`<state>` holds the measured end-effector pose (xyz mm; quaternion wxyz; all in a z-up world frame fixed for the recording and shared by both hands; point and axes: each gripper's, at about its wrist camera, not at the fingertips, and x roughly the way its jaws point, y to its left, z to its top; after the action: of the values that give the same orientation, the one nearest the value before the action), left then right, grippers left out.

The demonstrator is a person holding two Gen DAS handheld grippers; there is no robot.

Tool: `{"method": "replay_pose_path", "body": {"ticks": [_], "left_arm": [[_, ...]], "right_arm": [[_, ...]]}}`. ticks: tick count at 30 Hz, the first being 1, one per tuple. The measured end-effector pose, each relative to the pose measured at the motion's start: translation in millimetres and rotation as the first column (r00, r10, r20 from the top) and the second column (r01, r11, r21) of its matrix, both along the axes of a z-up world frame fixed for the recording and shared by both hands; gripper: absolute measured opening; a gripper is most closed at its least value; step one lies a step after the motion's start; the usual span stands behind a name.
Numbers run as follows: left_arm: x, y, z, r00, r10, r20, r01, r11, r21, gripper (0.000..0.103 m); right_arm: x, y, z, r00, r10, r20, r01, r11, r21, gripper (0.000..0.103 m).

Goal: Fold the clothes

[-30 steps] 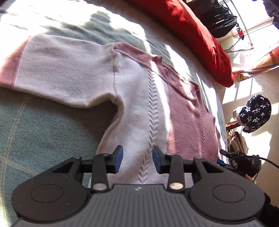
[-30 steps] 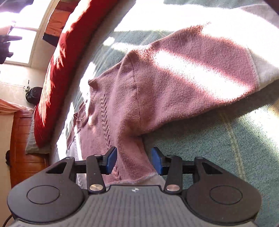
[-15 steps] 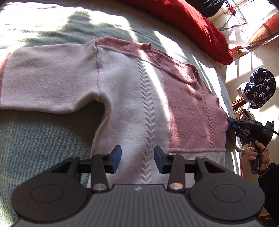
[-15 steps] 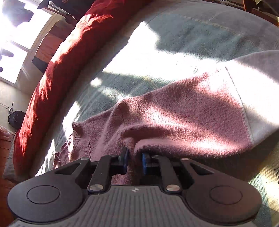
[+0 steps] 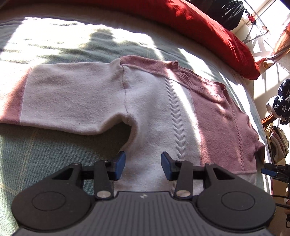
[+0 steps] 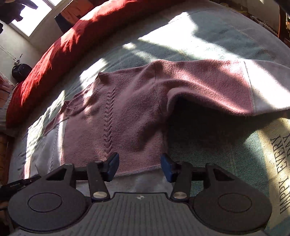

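A knit sweater (image 5: 154,109), half white and half pink, lies flat and face up on a green blanket (image 5: 36,163). Its white sleeve stretches out to the left. My left gripper (image 5: 143,165) hovers open over the white hem area, below the armpit, with nothing pinched. In the right wrist view the pink half of the sweater (image 6: 126,118) lies spread out, and its sleeve arches up off the blanket at the right. My right gripper (image 6: 139,167) is over the pink hem near the side edge; its jaws are opening and its pads press on nothing.
A long red pillow (image 5: 199,27) runs along the far side of the bed. The blanket (image 6: 226,154) carries printed lettering (image 6: 282,172) at the right. A star-patterned cloth (image 5: 281,101) and a bright window (image 6: 36,14) lie beyond the bed.
The right gripper was shut on the pink fabric by the armpit half a second ago; now it has let go, opened and drawn back. The left gripper's jaws stand slightly wider.
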<state>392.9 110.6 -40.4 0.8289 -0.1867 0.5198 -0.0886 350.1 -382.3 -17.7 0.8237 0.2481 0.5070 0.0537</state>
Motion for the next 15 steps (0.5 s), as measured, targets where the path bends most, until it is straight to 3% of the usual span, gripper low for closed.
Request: {"method": "replay_pose_path", "body": {"ticks": [3,7,8,12,15], "left_arm": [[16.2,7.4,-6.9,0.999,0.052,0.014,-0.051,0.998,-0.019,0.047],[44.0,18.7,-17.5,0.991,0.131,0.025,-0.130,0.991,-0.043,0.043],[50.1,20.1,-15.2,0.990,0.132,0.049,-0.131,0.991,-0.010,0.036],[67.1,23.9,-6.5,0.988,0.092,0.122,-0.101,0.992,0.077,0.034],[58.8,18.3,-3.9,0.995,0.045,0.086,-0.053,0.995,0.090,0.034]], "right_arm": [[-4.9,25.0,5.2,0.997,0.080,0.002,-0.080,0.997,-0.017,0.058],[-4.5,46.2,7.5,0.989,0.148,0.005,-0.148,0.988,-0.032,0.058],[-3.7,48.6,7.6,0.988,0.154,0.005,-0.154,0.988,-0.031,0.058],[-1.9,51.1,10.3,0.986,0.164,0.009,-0.163,0.985,-0.047,0.058],[-3.4,54.1,10.2,0.982,0.188,0.001,-0.187,0.980,-0.071,0.060]]}}
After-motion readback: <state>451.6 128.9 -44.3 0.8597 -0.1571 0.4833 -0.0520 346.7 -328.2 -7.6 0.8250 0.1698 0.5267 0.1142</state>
